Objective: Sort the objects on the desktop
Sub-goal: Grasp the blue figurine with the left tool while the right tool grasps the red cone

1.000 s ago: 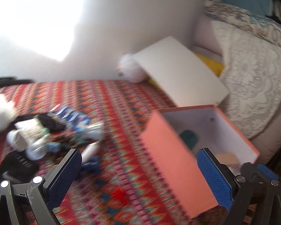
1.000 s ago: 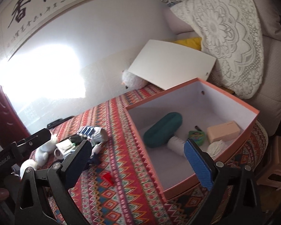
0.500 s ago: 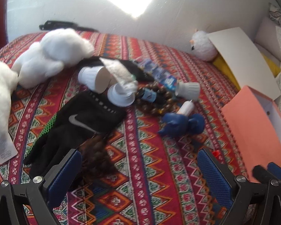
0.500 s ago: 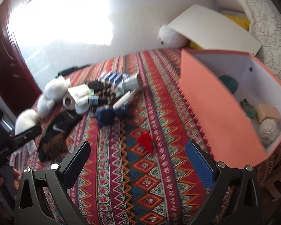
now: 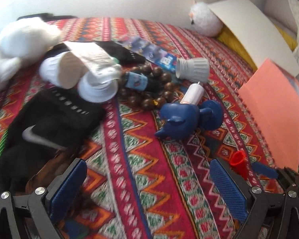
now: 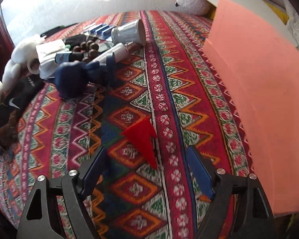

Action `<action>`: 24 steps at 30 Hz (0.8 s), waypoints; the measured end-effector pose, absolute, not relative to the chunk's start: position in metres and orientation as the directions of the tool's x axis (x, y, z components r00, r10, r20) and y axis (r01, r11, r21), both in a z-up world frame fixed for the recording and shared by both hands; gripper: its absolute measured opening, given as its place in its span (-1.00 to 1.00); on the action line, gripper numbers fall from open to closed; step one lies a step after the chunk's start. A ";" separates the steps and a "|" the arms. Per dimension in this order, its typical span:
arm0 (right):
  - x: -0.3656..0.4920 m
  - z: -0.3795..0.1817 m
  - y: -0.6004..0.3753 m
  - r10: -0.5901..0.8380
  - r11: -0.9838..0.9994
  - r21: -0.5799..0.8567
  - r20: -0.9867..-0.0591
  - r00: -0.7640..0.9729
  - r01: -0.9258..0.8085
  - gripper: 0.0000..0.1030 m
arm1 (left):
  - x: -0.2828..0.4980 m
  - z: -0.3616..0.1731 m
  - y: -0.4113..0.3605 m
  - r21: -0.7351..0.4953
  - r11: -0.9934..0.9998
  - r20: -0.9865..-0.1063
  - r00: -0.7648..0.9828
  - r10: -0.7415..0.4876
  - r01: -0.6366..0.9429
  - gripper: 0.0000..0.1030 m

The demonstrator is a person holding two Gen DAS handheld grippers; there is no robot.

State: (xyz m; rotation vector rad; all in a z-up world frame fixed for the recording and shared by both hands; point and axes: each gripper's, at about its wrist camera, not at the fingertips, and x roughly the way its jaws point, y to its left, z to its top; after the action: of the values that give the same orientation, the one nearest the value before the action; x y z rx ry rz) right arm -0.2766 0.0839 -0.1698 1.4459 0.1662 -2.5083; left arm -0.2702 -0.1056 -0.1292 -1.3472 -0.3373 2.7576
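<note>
Right hand-held gripper [image 6: 147, 171] points down over the red cone [image 6: 142, 139], jaws partly open and just closing in, cone tip between them, not yet pinched; probably the next pick for the pink box [image 6: 259, 91] just beside it; left hand-held gripper [image 5: 147, 185] hangs wide and empty over the patterned cloth [image 5: 129, 139]; blue toy [image 5: 181, 119], beads [image 5: 159, 91], paper cups [image 5: 191, 69] and black glove [image 5: 49, 123] lie heaped beyond, unsorted.
</note>
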 end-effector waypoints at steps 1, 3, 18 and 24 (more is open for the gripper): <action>-0.279 -0.168 0.082 -0.147 -0.961 0.005 -0.857 -0.494 0.276 0.30 | -0.278 -0.133 -0.103 -0.211 -0.977 -0.779 -0.611 0.143 0.040 0.97; -0.285 -0.164 0.081 -0.163 -0.956 0.010 -0.849 -0.503 0.292 -0.27 | -0.294 -0.139 -0.097 -0.195 -0.981 -0.789 -0.597 0.144 0.021 0.97; -0.306 -0.163 0.126 -0.400 -0.916 0.336 -0.818 -0.414 0.221 -0.26 | -0.360 -0.165 -0.011 0.253 -0.891 -0.796 -0.605 0.031 -0.378 0.06; -0.307 -0.160 0.133 -0.431 -0.902 0.382 -0.804 -0.410 0.199 -0.26 | -0.342 -0.152 -0.032 0.033 -0.944 -0.816 -0.554 0.164 -0.328 0.06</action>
State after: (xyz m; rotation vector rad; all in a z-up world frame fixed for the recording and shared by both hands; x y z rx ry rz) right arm -0.3066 0.1328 -0.1603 1.4304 -0.3200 -2.3391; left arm -0.3417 -0.0320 -0.1525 -1.3025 0.2633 2.5326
